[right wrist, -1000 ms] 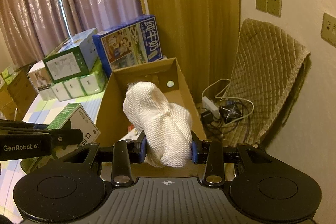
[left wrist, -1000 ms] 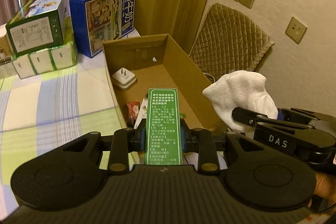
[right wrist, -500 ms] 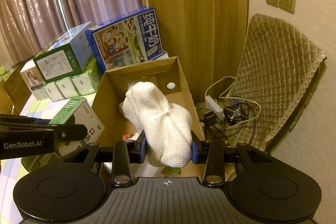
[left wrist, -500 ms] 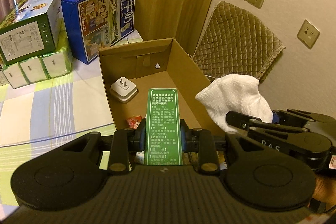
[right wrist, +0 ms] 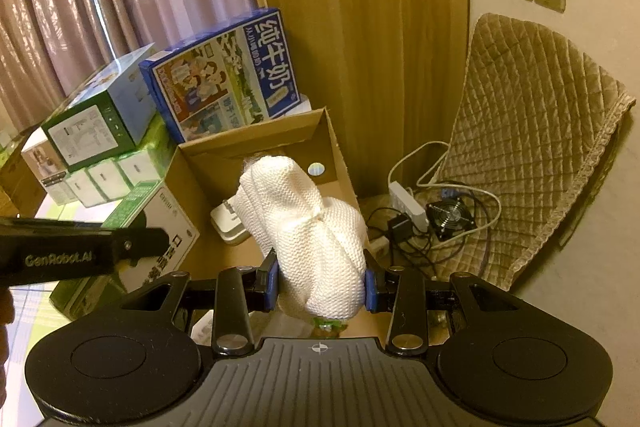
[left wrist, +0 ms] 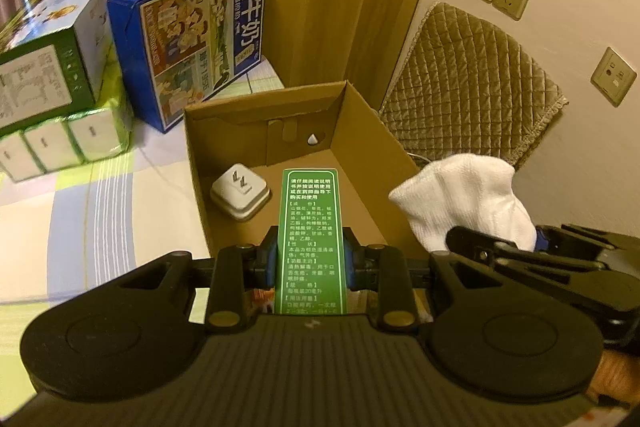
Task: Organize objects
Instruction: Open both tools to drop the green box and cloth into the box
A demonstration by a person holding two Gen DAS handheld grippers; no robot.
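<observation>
The left gripper [left wrist: 310, 263] is closed on a green medicine box [left wrist: 310, 239], which stands in the lower middle of the left wrist view, above the open cardboard box [left wrist: 360, 131]. Inside this cardboard box, near its left wall, lies a white plug adapter [left wrist: 240, 191]. The right gripper [right wrist: 320, 281] is clamped on a bundled white cloth [right wrist: 304, 227], in the middle of the right wrist view, also over the cardboard box. In the left wrist view the cloth appears at the right side, just beyond the box's right wall. A blue milk carton [left wrist: 200, 39] stands behind the cardboard box in the upper left, beside stacked green and white boxes [left wrist: 52, 67]. A quilted cushion [right wrist: 532, 147] leans on the wall at right.
</observation>
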